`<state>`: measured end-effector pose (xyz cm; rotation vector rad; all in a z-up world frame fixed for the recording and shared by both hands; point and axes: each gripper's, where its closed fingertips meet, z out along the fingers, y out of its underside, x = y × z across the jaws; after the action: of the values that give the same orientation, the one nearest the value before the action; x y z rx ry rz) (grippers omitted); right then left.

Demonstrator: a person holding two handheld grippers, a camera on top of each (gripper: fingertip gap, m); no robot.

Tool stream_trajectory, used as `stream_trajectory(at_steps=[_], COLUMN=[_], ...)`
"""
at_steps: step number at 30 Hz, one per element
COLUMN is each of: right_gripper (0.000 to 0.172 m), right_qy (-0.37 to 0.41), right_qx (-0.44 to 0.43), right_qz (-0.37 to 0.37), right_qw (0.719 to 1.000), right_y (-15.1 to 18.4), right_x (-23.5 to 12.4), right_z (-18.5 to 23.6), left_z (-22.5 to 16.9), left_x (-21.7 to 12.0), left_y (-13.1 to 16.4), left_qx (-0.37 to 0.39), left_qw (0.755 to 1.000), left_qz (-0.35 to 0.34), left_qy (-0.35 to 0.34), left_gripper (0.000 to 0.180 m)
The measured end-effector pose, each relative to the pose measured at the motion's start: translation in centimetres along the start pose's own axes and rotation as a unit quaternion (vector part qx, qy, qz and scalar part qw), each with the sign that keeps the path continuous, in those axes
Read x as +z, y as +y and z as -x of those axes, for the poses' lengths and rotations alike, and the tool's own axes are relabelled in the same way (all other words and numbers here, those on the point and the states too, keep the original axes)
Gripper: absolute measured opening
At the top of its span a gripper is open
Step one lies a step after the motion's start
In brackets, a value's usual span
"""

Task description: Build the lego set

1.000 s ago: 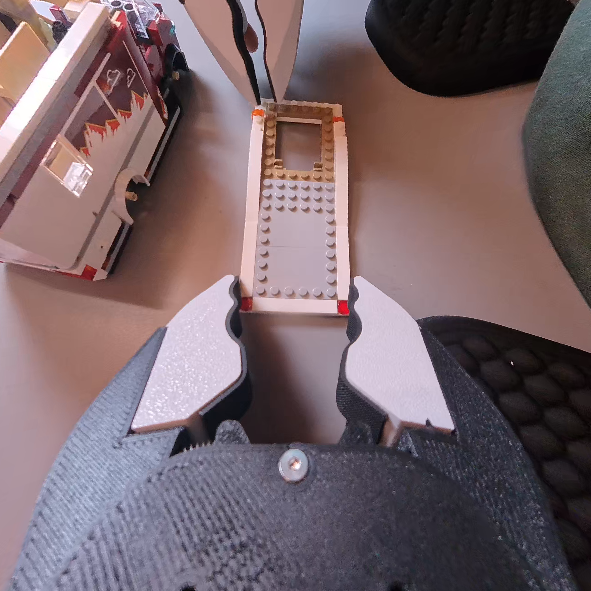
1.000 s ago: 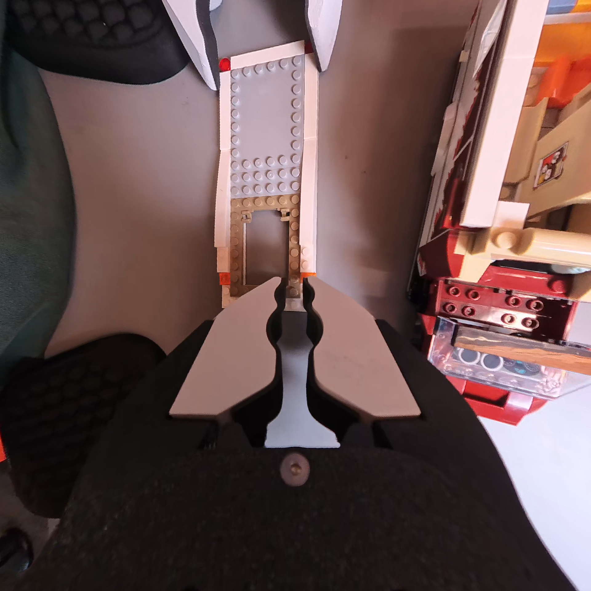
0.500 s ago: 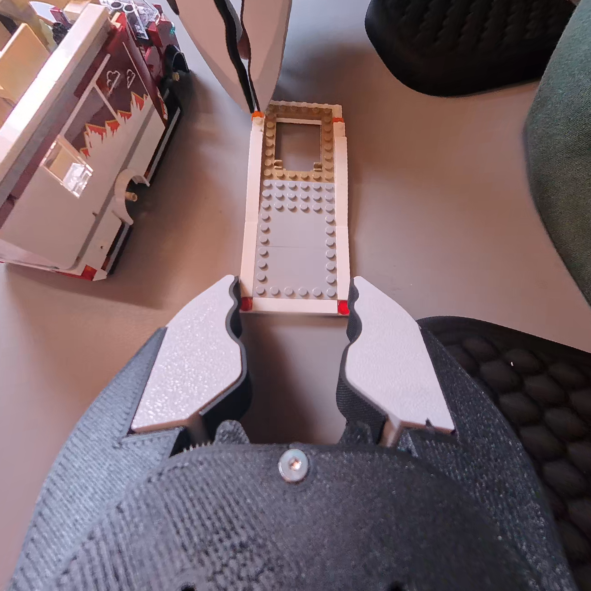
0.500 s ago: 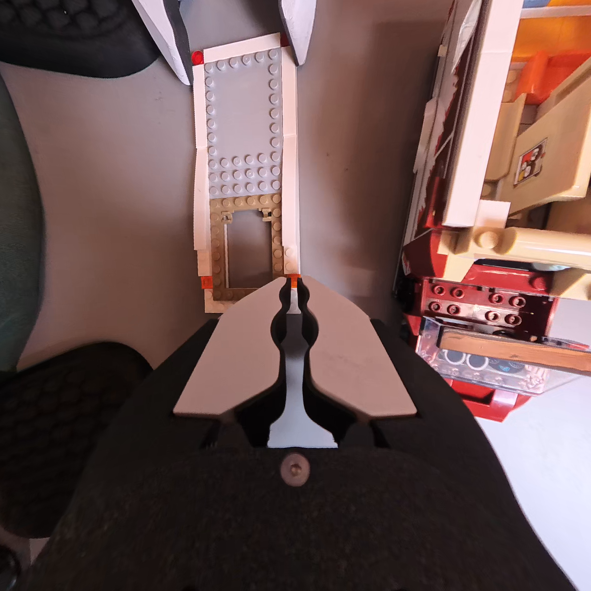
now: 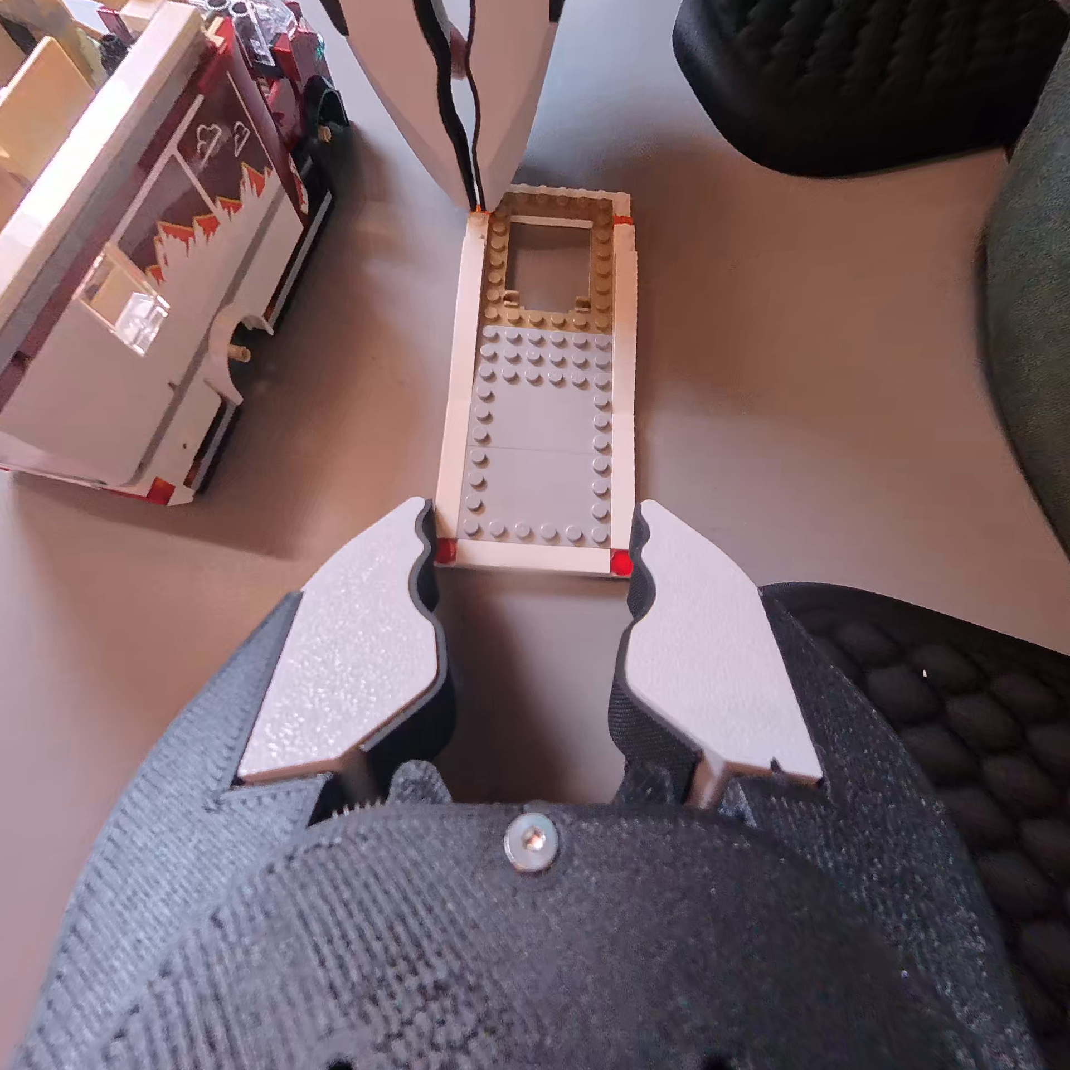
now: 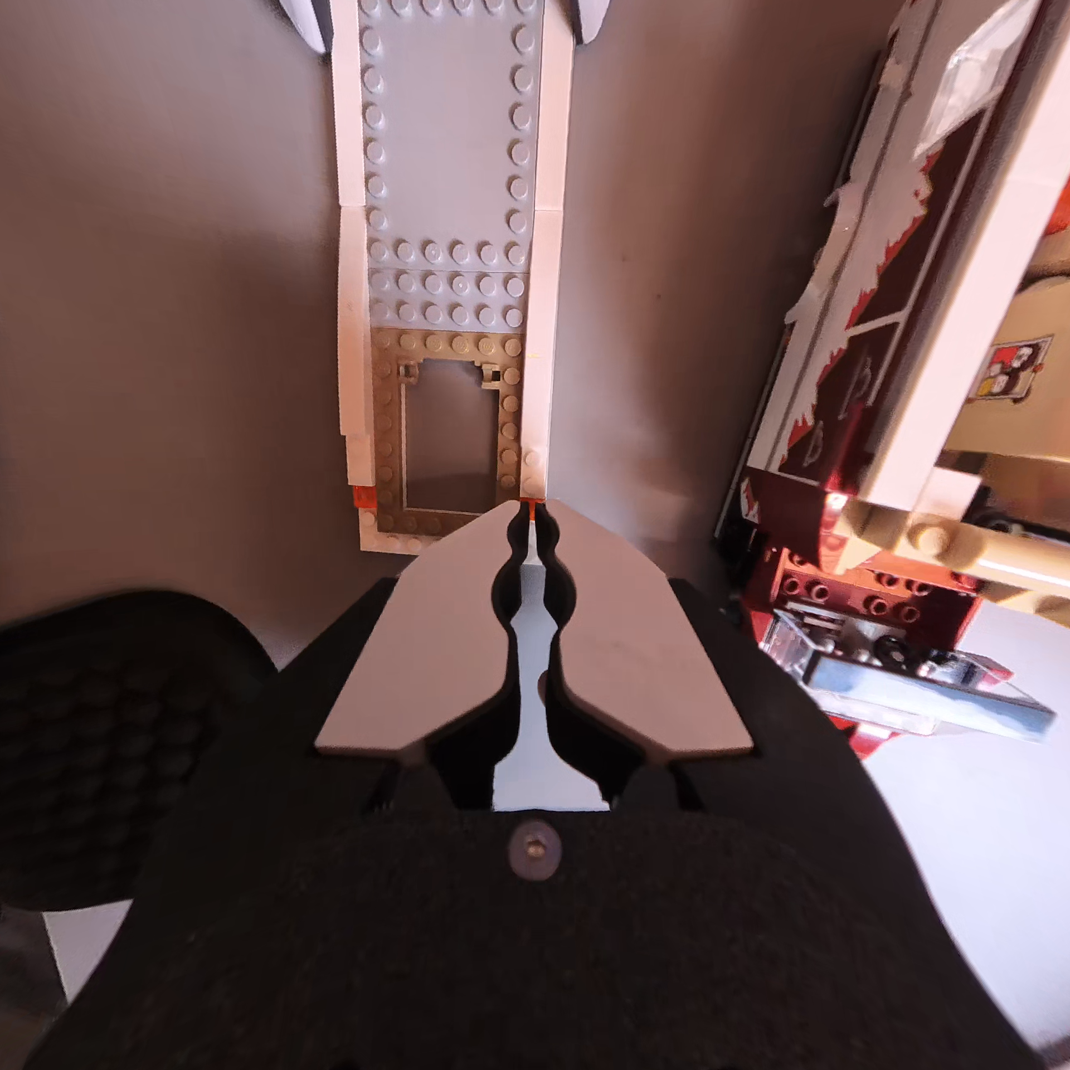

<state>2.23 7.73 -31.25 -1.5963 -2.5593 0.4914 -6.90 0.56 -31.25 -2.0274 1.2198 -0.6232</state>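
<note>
Gripping the near end of the long brick plate [image 5: 541, 417] across its width, the left gripper [image 5: 531, 541] steadies it on the table [image 5: 781, 405], while the right gripper [image 6: 528, 509] is clenched at the small orange stud [image 6: 528, 502] on its far corner, beside the toy truck [image 5: 133, 278].

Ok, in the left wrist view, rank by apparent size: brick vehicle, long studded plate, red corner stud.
1. Brick vehicle, though cut off by the frame edge.
2. Long studded plate, nearer the camera, so the margin is unsure.
3. Red corner stud, clearly smallest.
</note>
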Motion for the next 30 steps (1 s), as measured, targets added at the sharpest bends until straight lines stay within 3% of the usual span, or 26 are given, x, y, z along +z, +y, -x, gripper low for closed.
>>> stream_trajectory(at_steps=[15, 18, 23, 30], right_gripper=[0.002, 0.002, 0.016, 0.041], right_qy=[0.022, 0.039, 0.054, 0.073], right_qx=[0.028, 0.052, 0.103, 0.091], right_qz=[0.007, -0.037, -0.171, -0.228], right_qw=[0.999, 0.997, 0.978, 0.967], right_y=[-0.1, -0.2, -0.6, 0.8], right_x=[0.1, -0.2, -2.9, -1.5], right_z=[0.1, -0.1, 0.5, 3.1], left_z=[-0.2, -0.2, -0.1, 0.2], left_x=[0.0, 0.0, 0.0, -0.2], left_y=[0.0, 0.0, -0.1, 0.0], left_qx=[0.001, 0.000, -0.004, 0.002], left_qw=[1.000, 1.000, 1.000, 1.000], left_qz=[0.000, -0.004, -0.010, -0.016], left_qy=[-0.005, -0.005, -0.010, -0.013], left_gripper=[0.065, 0.065, 0.065, 0.065])
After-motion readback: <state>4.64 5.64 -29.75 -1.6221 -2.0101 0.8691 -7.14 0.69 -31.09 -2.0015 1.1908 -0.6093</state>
